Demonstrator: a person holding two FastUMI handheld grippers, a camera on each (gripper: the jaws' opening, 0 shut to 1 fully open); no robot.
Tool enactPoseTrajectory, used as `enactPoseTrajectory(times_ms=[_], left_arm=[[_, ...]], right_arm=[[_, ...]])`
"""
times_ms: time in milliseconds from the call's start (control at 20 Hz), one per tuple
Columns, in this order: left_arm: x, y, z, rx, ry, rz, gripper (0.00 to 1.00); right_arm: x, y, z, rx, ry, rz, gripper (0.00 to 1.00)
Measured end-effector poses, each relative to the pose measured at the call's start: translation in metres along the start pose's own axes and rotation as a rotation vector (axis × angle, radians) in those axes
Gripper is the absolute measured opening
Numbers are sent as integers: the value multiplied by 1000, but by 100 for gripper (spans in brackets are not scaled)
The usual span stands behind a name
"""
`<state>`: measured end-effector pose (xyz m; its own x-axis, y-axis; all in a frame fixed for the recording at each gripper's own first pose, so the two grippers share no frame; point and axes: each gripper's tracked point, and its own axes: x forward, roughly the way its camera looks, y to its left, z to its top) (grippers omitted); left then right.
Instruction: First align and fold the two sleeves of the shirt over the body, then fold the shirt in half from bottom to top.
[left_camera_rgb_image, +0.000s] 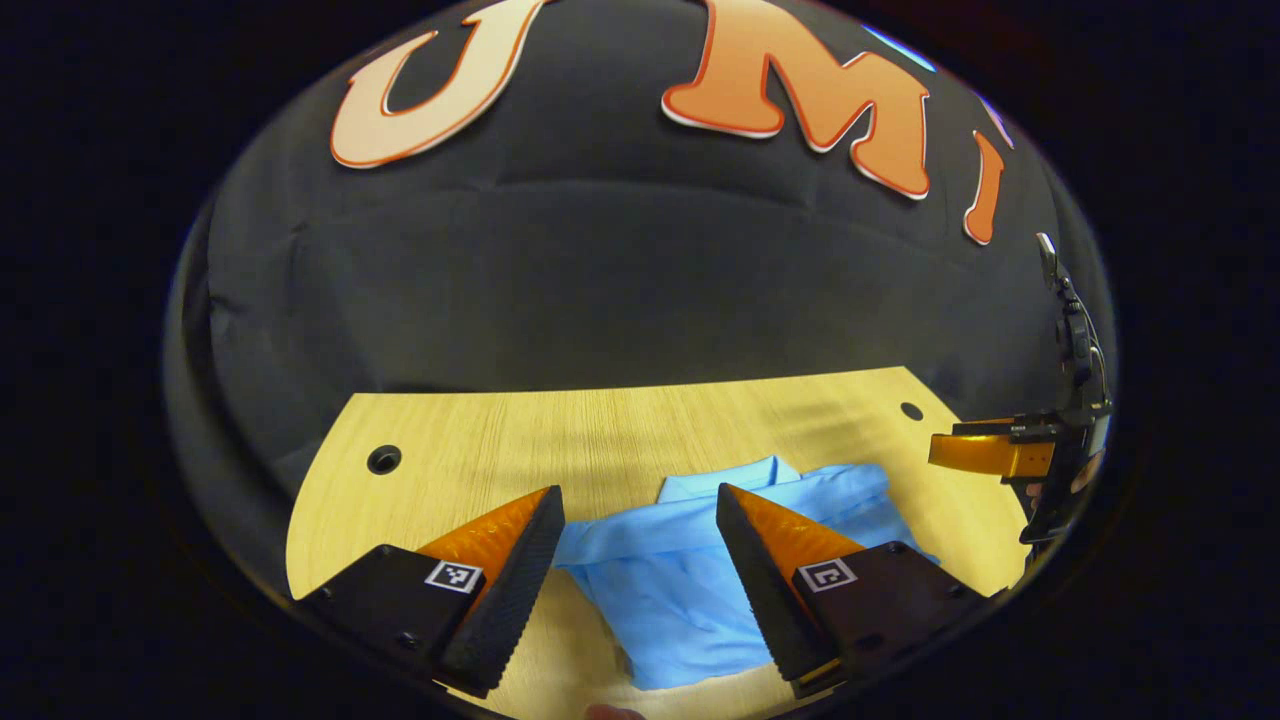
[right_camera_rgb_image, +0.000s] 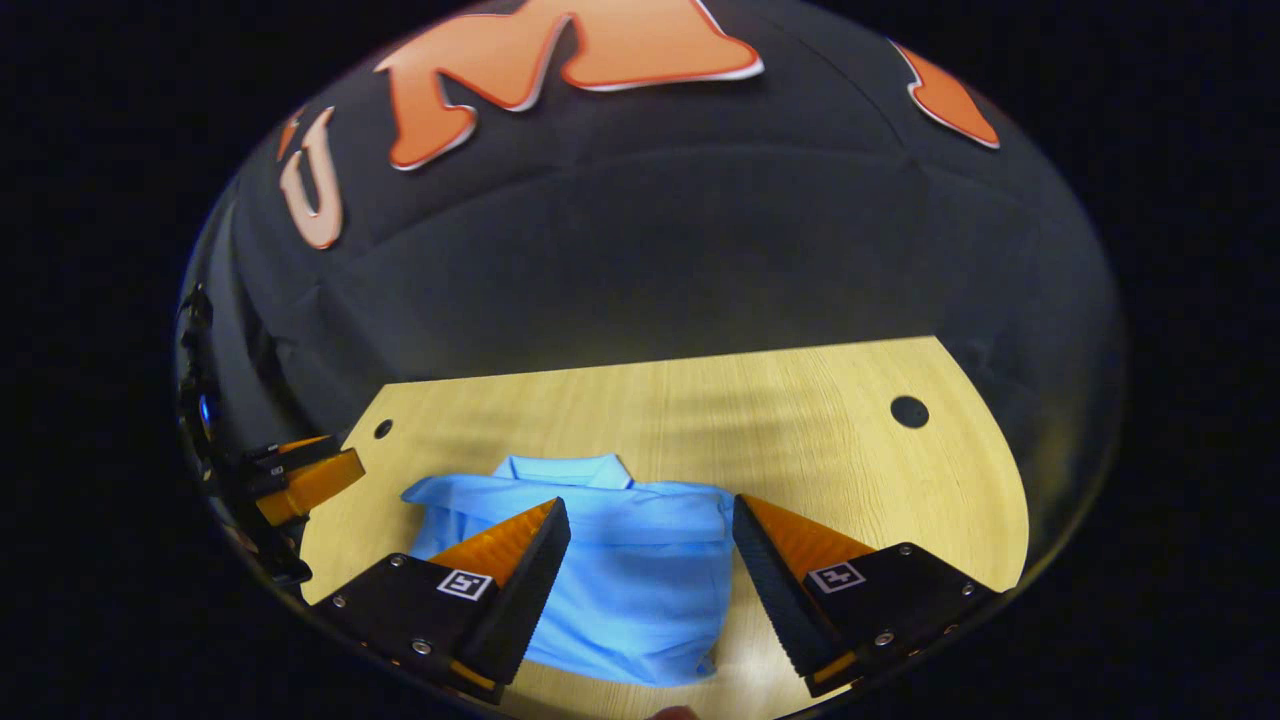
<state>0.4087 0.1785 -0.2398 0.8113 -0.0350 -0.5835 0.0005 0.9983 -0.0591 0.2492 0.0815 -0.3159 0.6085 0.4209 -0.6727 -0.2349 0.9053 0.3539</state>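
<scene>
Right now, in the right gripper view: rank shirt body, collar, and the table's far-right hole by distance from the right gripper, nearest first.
From the right gripper, both fingers spread apart:
1. Shirt body, lying between the fingers, directly below.
2. Collar, just beyond, at the shirt's far edge, slightly left.
3. Hole in the table, far right, near the back edge.
</scene>
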Motion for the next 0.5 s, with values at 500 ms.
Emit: enactPoseTrajectory(times_ms=[500], left_arm=[[-159,-49,5,57,-218,65,99]], right_arm=[[-151,38,27,-173,-360,20,99]])
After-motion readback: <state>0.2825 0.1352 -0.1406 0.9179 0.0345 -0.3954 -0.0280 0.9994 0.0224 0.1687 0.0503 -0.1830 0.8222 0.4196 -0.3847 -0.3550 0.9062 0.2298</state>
